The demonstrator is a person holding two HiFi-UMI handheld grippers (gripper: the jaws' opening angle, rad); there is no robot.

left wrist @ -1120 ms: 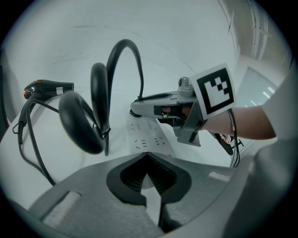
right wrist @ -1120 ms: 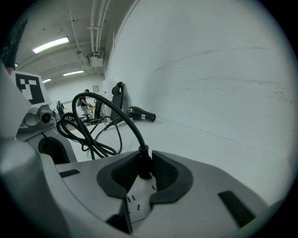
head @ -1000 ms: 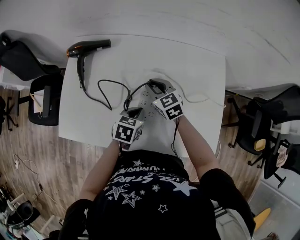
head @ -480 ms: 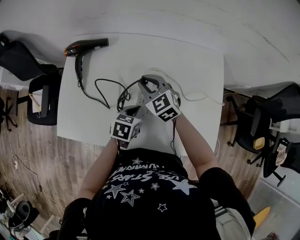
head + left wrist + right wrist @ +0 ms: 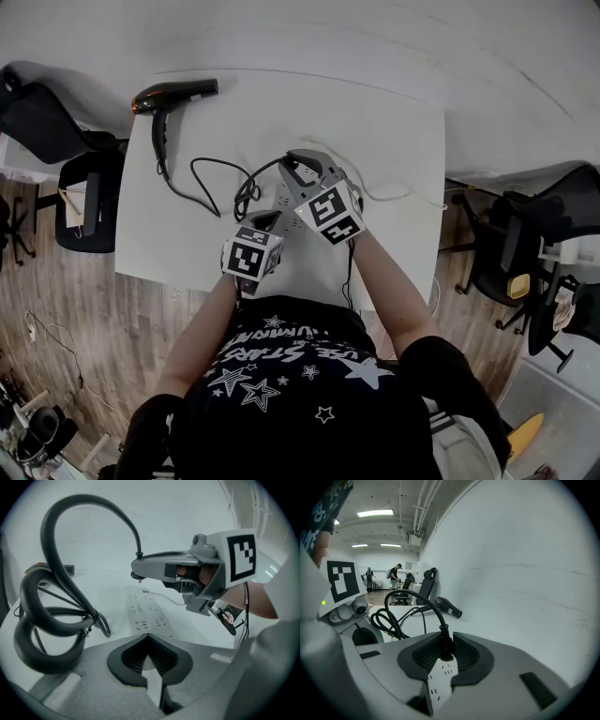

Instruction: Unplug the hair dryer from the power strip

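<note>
Table (image 5: 398,141): hair dryer (image 5: 165,101), cord (image 5: 202,184), (apparently) power strip (image 5: 147,615)

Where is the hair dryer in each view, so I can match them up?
Head view: dryer at top left.
Left gripper view: dryer far left, partly behind the cord loop.
Right gripper view: dryer centre, above the jaws.
Shared landmark: the looped black cord.

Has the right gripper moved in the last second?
Yes. The right gripper, shut on the plug, has shifted left across the power strip, toward the hair dryer.
</note>
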